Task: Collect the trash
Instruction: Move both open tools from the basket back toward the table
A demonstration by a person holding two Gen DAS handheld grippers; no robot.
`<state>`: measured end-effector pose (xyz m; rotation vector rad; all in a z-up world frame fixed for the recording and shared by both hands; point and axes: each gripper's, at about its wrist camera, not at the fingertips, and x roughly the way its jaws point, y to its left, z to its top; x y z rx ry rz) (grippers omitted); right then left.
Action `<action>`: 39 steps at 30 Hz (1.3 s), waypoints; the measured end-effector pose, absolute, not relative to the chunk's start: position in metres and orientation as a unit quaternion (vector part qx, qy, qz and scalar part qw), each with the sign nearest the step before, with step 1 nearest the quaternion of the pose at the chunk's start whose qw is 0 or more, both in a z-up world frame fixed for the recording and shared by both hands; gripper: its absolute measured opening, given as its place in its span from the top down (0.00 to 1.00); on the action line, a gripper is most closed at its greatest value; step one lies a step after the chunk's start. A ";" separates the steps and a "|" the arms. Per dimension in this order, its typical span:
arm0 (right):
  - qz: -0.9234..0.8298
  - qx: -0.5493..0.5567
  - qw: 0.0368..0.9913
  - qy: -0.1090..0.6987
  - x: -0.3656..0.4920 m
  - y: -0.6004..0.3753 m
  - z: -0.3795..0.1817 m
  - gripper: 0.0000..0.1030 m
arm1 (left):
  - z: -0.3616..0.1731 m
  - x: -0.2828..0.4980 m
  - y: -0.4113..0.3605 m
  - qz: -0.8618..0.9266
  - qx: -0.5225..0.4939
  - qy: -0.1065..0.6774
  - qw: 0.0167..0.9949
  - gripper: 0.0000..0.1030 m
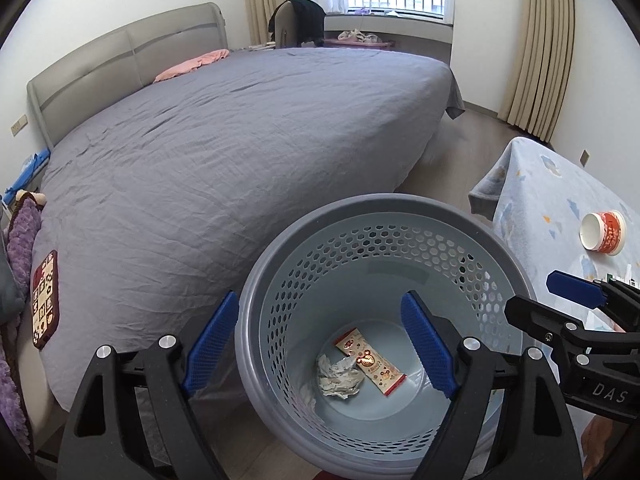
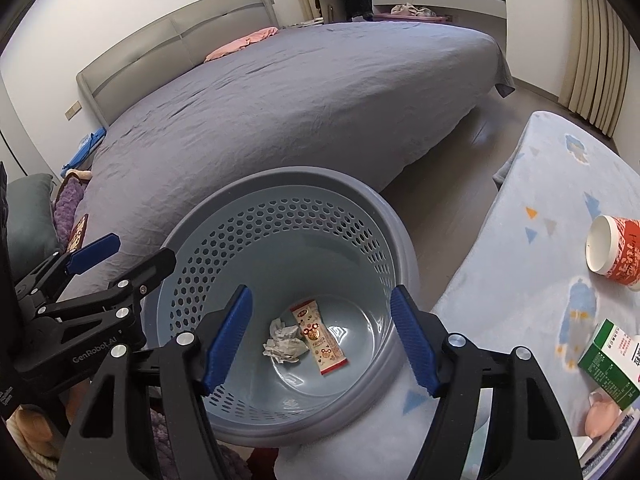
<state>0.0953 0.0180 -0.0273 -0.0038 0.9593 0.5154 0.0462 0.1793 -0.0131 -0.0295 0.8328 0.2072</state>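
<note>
A blue-grey perforated trash basket point(image 1: 400, 210) stands on the floor between the bed and the table; it also shows in the right wrist view point(image 2: 296, 178). Inside lie a crumpled paper point(image 1: 340, 376) point(image 2: 282, 344) and a red-and-cream snack wrapper point(image 1: 370, 362) point(image 2: 318, 338). My left gripper point(image 1: 320, 344) is open and empty above the basket. My right gripper point(image 2: 322, 336) is open and empty above it too, and shows at the right of the left wrist view point(image 1: 532, 300). A red-and-white paper cup point(image 2: 616, 250) point(image 1: 604, 232) lies on its side on the table. A green-and-white carton point(image 2: 612, 360) lies nearby.
A large bed point(image 1: 240, 140) with a grey cover fills the left and middle. The table point(image 2: 532, 264) with a light blue patterned cloth is on the right. A pink object point(image 2: 604, 418) lies at the table's near edge. Cushions point(image 1: 20, 240) sit at the far left. Wooden floor point(image 1: 464, 140) runs between bed and table.
</note>
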 end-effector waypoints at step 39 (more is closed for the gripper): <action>0.158 0.042 0.899 0.407 0.054 -0.073 0.009 0.33 | 0.000 0.040 0.145 0.049 -0.023 0.391 0.919 0.15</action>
